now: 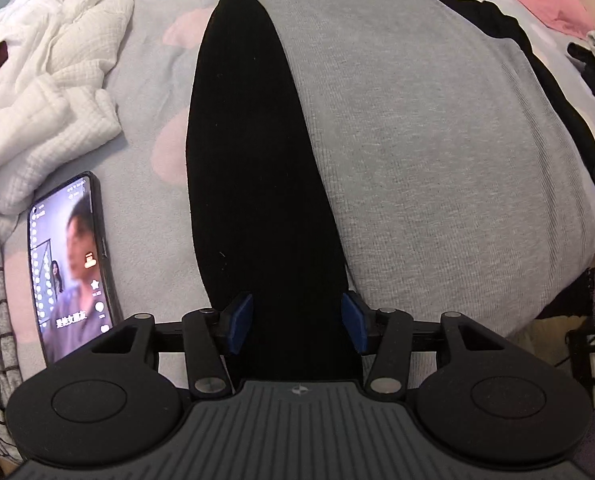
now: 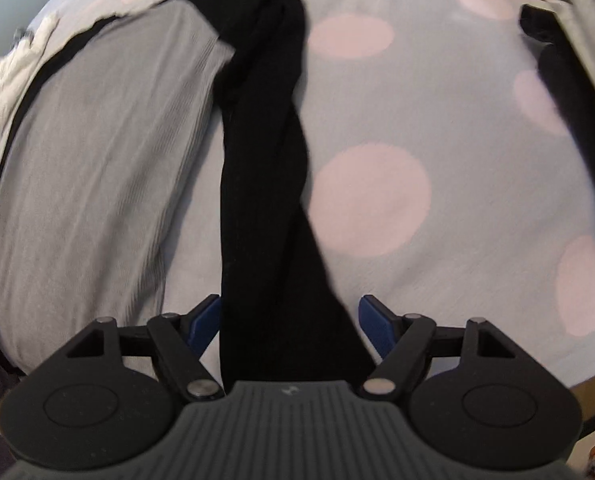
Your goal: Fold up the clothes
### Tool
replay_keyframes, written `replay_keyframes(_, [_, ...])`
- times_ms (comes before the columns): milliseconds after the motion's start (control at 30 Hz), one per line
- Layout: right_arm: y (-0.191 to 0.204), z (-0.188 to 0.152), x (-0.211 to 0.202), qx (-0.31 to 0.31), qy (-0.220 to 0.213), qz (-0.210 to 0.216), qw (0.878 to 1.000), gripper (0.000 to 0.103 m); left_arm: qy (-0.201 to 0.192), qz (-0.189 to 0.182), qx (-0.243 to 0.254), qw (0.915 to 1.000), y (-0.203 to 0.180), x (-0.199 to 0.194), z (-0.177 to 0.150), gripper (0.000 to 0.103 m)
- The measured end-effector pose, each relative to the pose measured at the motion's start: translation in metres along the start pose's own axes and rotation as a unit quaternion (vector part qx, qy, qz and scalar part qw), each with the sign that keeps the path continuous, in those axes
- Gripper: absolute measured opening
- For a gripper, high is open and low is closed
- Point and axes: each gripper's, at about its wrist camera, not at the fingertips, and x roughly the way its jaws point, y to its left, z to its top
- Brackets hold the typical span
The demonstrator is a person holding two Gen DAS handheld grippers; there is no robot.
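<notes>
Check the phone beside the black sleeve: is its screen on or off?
On. The phone lies face up on the bedsheet, its screen lit and showing a video.

Soft, even indoor light is falling across both views, casting hardly any shadow on the bedsheet (image 2: 437,120). The black sleeves (image 1: 257,160) are swallowing detail and reading as flat dark shapes. The left wrist view is staying fairly sharp, with the ribbing of the grey shirt (image 1: 437,160) showing clearly. The phone (image 1: 71,268) at near left is glowing, its screen blurred. The right wrist view is smearing with motion blur, worst toward the far edges. Fisheye distortion is bending both pictures outward, with dark corners at the rim.
</notes>
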Motion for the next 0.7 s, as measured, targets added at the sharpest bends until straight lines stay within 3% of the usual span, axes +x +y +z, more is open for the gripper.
replay_keyframes(33, [0.004, -0.002, 0.000, -0.015, -0.004, -0.009, 1.000, 0.071, 0.001, -0.002, -0.007, 1.0000, 0.003, -0.001, 0.001, 0.039])
replay_keyframes(67, [0.009, -0.003, 0.001, -0.029, -0.007, -0.018, 0.999, 0.060, 0.001, -0.004, -0.012, 0.9999, 0.005, -0.002, 0.002, 0.034])
replay_keyframes(100, [0.012, -0.004, -0.001, -0.036, -0.011, -0.020, 0.999, 0.036, 0.001, -0.007, -0.016, 0.9999, 0.007, -0.003, 0.003, 0.031])
replay_keyframes(133, [0.013, -0.003, -0.004, -0.037, -0.016, -0.017, 0.999, 0.018, 0.000, -0.009, -0.019, 0.9998, 0.008, -0.005, 0.003, 0.024])
replay_keyframes(167, [0.014, -0.002, -0.008, -0.037, -0.020, -0.014, 0.999, 0.009, -0.002, -0.010, -0.021, 0.9997, 0.010, -0.006, 0.004, 0.017])
replay_keyframes(233, [0.008, 0.001, -0.018, -0.024, -0.039, -0.027, 0.999, 0.008, -0.004, -0.006, -0.027, 0.9996, 0.013, -0.009, 0.004, 0.007])
replay_keyframes(367, [-0.010, 0.008, -0.043, 0.017, -0.086, -0.070, 0.994, 0.008, -0.003, -0.009, -0.041, 0.9991, 0.018, -0.009, 0.004, 0.005])
replay_keyframes(467, [-0.037, 0.013, -0.067, 0.064, -0.125, -0.144, 0.980, 0.008, -0.002, -0.004, -0.035, 0.9994, 0.013, -0.008, 0.004, 0.005])
replay_keyframes(600, [-0.061, 0.008, -0.084, 0.099, -0.143, -0.226, 0.958, 0.008, 0.000, -0.004, -0.037, 0.9993, 0.016, -0.009, 0.005, 0.005])
replay_keyframes(700, [-0.072, 0.003, -0.083, 0.118, -0.137, -0.255, 0.950, 0.008, -0.003, -0.006, -0.041, 0.9991, 0.017, -0.013, 0.004, 0.005])
